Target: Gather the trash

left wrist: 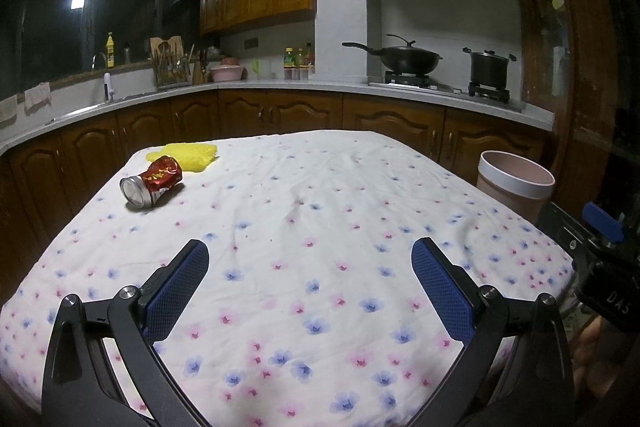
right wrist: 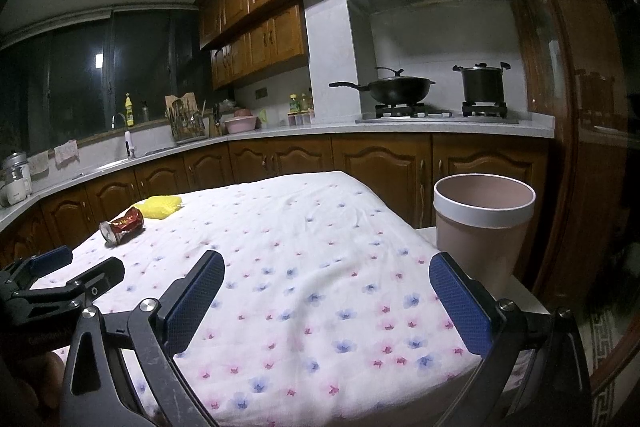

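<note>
The left gripper (left wrist: 310, 259) has its blue-padded fingers (left wrist: 178, 291) spread wide over the flowered white tablecloth (left wrist: 320, 195), holding nothing. The right gripper (right wrist: 326, 285) is likewise spread and empty, low over the near right part of the same cloth. Both seem poised for a first pick rather than mid-grasp.

The trash lies at the far left corner: a crushed red and silver drink can (left wrist: 152, 185) on its side, its silver end turned toward the cameras, just beside or touching a crumpled yellow wrapper or cloth (left wrist: 188, 155) behind it. The left gripper looks the nearer one.

A pink round bin with a white rim (right wrist: 484, 223) stands open off the table's right edge, close to the right gripper, probably placed there to receive the items. Nothing on the cloth blocks the way. Beyond, a black wok (left wrist: 408, 59) and black pot (left wrist: 488, 67) sit on the stove, well apart.
</note>
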A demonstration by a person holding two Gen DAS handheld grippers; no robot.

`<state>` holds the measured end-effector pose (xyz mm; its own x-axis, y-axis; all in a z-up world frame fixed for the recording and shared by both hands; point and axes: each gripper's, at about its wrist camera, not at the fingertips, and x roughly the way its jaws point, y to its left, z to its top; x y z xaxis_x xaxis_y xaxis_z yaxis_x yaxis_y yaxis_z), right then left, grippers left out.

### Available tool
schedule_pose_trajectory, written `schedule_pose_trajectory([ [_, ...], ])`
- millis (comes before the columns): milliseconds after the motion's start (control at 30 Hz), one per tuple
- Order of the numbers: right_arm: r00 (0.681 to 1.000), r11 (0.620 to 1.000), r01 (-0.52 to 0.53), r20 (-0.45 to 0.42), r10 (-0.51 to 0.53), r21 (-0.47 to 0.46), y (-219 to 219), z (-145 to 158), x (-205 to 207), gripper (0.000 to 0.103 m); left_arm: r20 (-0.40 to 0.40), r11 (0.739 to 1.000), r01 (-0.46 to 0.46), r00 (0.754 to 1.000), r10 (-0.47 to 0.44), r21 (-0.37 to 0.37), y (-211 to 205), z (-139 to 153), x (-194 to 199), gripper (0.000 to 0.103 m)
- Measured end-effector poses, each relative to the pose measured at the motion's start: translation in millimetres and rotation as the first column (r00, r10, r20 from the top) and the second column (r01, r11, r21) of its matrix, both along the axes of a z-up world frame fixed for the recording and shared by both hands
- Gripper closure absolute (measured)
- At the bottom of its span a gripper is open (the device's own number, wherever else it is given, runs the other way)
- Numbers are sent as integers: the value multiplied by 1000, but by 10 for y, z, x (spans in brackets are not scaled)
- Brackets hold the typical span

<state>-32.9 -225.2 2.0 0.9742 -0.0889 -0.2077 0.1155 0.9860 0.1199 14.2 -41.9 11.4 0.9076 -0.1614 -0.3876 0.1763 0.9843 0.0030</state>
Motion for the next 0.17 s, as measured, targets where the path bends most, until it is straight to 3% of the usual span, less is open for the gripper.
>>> schedule_pose_trajectory([
  [167, 1000, 1000, -2, -11, 2, -2, 26, 34, 28, 0, -27, 1000, 3, 1000, -4, -17, -10, -25, 56, 0],
])
